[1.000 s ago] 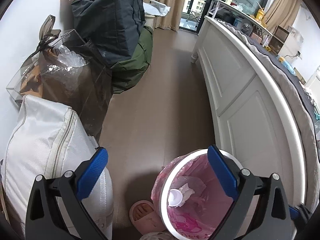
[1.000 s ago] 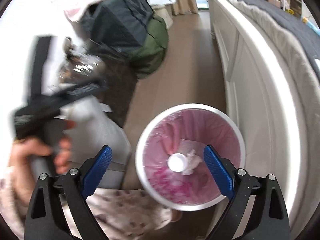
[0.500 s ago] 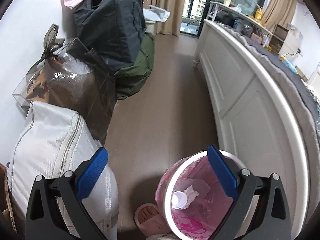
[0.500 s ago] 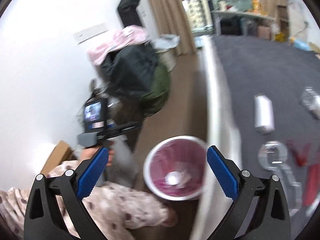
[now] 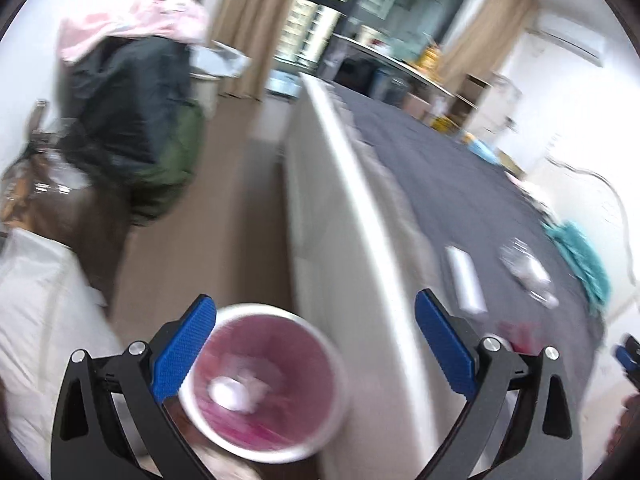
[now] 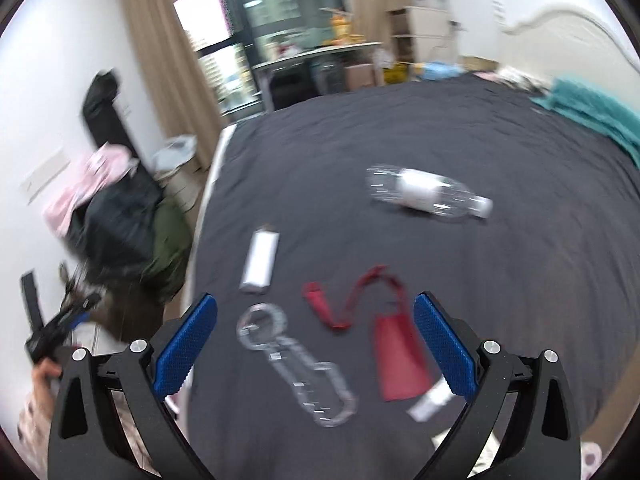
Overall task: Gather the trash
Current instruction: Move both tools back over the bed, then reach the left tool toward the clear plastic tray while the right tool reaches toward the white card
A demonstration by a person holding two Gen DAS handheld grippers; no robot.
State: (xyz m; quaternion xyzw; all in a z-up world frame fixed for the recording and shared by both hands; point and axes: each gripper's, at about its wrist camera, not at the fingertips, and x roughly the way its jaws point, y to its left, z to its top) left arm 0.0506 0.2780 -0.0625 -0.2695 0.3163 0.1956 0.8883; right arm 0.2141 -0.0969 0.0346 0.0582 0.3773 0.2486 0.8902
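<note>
A white bin with a pink liner [image 5: 336,412] stands on the floor beside the bed and holds crumpled white trash [image 5: 234,392]. My left gripper [image 5: 316,354] is open and empty above it. My right gripper [image 6: 316,350] is open and empty over the dark bedspread [image 6: 480,272]. On the bed lie a clear plastic bottle [image 6: 428,194], a white packet [image 6: 260,260], a clear wrapper [image 6: 296,364], a red strap [image 6: 344,300], a red packet [image 6: 398,362] and a small white piece [image 6: 432,400]. The packet [image 5: 464,278] and bottle [image 5: 526,270] also show in the left wrist view.
White footboard [image 5: 360,216] separates the bed from the brown floor [image 5: 224,216]. Dark and green bags [image 5: 140,120], a brown plastic bag [image 5: 60,208] and a white bag [image 5: 36,320] line the left wall. A teal cloth [image 6: 592,112] lies at the bed's far right.
Both grippers have swung up and right, from looking down at the bin and floor toward the bed top. The right now faces the trash lying on the bedspread. Both views are blurred by motion.
</note>
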